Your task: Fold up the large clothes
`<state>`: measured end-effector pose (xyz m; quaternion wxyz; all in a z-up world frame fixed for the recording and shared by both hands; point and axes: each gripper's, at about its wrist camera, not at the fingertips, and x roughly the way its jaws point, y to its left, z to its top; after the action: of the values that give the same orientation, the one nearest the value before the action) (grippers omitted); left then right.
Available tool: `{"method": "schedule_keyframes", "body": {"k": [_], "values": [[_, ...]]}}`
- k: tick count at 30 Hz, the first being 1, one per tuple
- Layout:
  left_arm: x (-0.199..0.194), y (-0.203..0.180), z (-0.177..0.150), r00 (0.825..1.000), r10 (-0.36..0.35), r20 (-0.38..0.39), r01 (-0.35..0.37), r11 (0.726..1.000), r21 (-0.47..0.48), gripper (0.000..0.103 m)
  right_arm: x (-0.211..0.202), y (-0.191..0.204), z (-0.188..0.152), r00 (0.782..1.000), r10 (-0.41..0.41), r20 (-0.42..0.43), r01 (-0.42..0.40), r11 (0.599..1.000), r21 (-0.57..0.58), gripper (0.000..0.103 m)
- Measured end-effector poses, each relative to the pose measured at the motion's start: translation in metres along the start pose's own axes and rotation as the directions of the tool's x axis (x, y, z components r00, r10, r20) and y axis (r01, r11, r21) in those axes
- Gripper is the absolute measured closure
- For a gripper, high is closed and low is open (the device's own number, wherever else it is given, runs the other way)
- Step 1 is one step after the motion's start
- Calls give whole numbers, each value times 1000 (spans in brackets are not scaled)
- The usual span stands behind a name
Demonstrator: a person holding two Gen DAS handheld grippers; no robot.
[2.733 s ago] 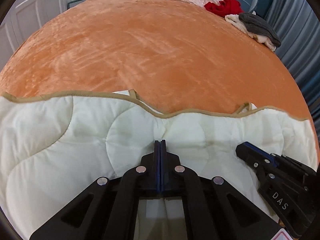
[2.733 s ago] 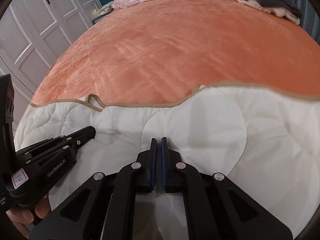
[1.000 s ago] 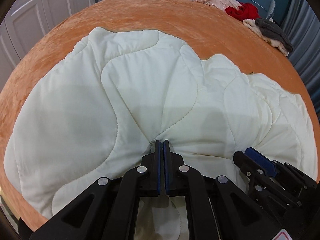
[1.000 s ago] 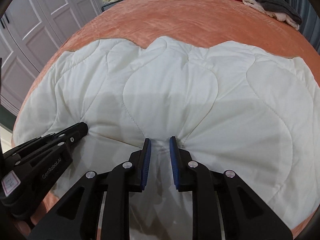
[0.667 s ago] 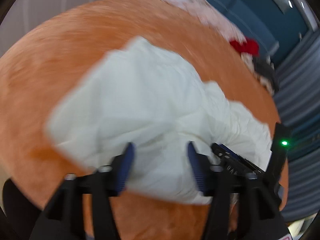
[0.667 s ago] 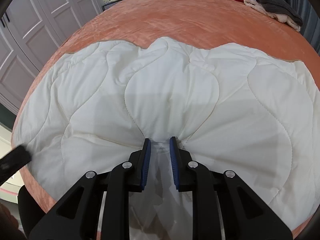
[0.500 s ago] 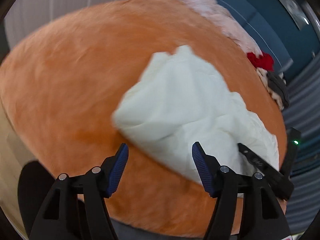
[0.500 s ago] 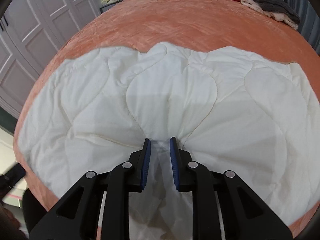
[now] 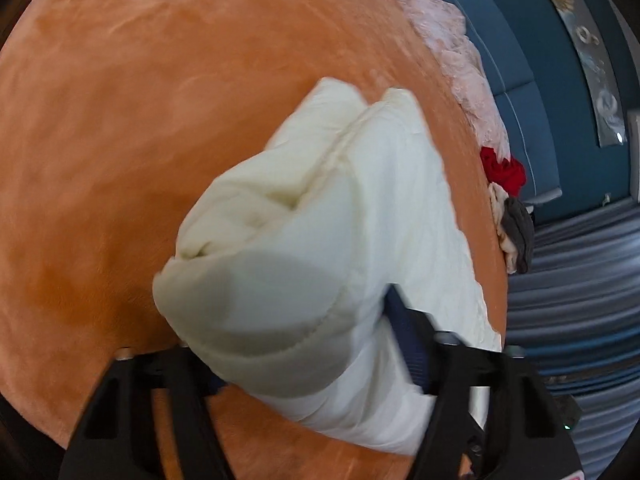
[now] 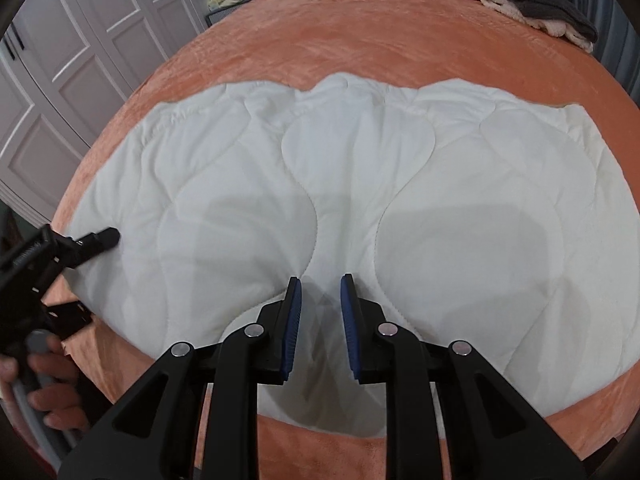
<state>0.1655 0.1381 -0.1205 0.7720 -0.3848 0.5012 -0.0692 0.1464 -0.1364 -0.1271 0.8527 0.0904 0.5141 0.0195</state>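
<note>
Quilted white comforter (image 10: 340, 184) lies folded on the orange plush bedspread (image 10: 360, 40), its long axis running crosswise in front of your right gripper (image 10: 320, 312) — one short end far out to that gripper's left, the other to its right.

Your right gripper points down at the near long edge, about midway along it. Its blue pads (image 10: 294, 312) stand a narrow gap apart with a pinch of the edge bunched between them; the fabric puckers toward that gap, so I judge it gripped, though the pads' contact is not sharp enough to be sure.

Your left gripper (image 9: 316, 344) has swung to the left short end. Seen from its own camera, the comforter runs lengthwise straight ahead and away, and the thick rolled end fills the space between the fingers. The jaws have just been closing after opening wide, with that layered end between them. The view is blurred and one finger is hidden behind the cloth, so I cannot tell whether the pads press yet.

What the next move turns on — the left short end sits right at your left gripper, while the opposite end lies well off beyond your right. Carrying the end across along the long axis would halve the length, and the left hand is plainly the nearer one for that.
</note>
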Motion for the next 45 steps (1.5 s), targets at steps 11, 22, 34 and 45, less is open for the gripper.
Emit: {"method": "schedule_keyframes", "body": {"k": [11,22,34,45], "values": [[-116,-51,-6,983,-71,170,28,970,242,86,-41,23,-31,994,98,-43,-101,993,-64,83],[-134,-195,-81,983,-110,147,-14,753,658,86,-58,9,-53,976,217,-14,-217,976,-18,84],[2,-265,-205,995,84,-61,-1,600,800,82,-144,-144,-86,992,45,114,-71,968,239,82],[-14,-265,-240,995,89,-38,-20,570,821,33,-195,-158,-73,967,38,250,-101,965,243,50]]}}
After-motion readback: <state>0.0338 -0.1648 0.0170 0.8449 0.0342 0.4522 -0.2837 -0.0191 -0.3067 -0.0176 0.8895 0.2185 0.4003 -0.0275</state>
